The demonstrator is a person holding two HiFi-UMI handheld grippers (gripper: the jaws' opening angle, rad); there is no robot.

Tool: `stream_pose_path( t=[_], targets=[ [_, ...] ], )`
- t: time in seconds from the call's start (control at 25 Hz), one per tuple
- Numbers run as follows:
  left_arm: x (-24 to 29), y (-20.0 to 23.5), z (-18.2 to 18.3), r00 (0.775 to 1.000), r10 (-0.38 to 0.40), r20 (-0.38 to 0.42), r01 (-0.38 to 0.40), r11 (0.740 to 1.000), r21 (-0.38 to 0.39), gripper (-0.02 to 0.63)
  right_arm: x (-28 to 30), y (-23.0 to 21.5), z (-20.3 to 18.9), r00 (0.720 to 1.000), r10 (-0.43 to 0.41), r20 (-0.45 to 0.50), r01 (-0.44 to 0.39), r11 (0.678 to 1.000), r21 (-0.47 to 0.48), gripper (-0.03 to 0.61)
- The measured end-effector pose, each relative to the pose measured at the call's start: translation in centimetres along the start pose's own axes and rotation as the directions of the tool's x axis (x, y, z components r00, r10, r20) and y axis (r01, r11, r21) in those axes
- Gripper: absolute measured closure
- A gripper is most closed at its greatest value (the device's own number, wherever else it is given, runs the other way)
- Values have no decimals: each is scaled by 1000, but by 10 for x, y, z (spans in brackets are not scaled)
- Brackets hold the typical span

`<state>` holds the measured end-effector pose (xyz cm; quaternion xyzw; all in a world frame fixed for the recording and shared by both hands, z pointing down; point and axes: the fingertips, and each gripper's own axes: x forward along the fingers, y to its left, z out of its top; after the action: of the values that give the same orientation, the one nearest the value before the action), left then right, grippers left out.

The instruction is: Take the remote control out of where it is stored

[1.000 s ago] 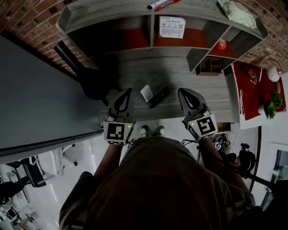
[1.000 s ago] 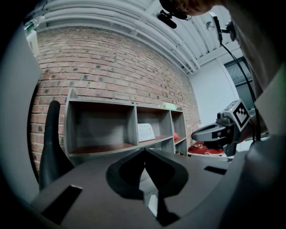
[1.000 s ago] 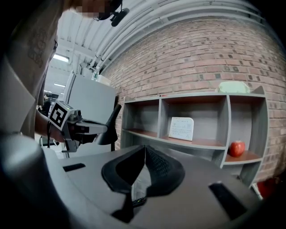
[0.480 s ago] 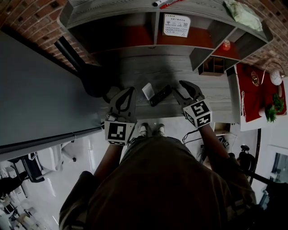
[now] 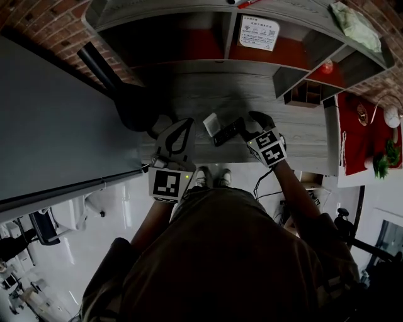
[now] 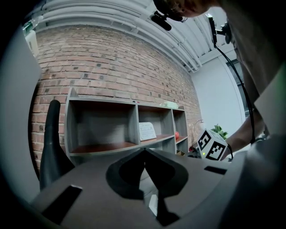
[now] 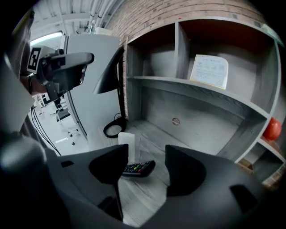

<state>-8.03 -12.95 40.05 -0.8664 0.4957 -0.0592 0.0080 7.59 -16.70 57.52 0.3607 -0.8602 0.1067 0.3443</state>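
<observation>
A grey wood-grain desk (image 5: 302, 135) is seen, on which a black remote control (image 5: 228, 131) is laid flat just beside a small white box (image 5: 211, 124). A grey shelf unit (image 5: 151, 16) is stood along its back, and a black stand base (image 5: 135, 110) at its left.

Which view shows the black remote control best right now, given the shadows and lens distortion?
Head view: dim, with shadow over the grey wood-grain desk, so the black remote control reads only as a dark bar. Right gripper view: brighter, its coloured buttons show, though fisheye bows the grey shelf unit. Left gripper view: well lit, dark vignette at the edges, remote not discernible.
</observation>
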Motion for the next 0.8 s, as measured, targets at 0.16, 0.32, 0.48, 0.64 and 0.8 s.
stream_pose_path(
  t=[0.16,0.32,0.48,0.64,0.8],
  targets=[
    [3,2,1,1000,2,3,-2,1000,-3,603,22,0,-22,997,23,-76,-21,1000,21,331],
    [6,4,5,1000,0,24,0,1000,-3,603,40,1,-39,991,53,-123,-42,995,87,331],
    [6,10,1,1000,11,9,-11,1000,-10,603,54,1,-58,981,78,-179,-47,984,173,330],
    [5,17,-5,1000,22,-14,-22,1000,-10,603,67,5,-71,972,101,-212,-54,974,219,330],
    [6,23,-9,999,31,-20,-30,1000,5,603,80,8,-79,968,122,-221,-60,961,270,331]
  ],
)
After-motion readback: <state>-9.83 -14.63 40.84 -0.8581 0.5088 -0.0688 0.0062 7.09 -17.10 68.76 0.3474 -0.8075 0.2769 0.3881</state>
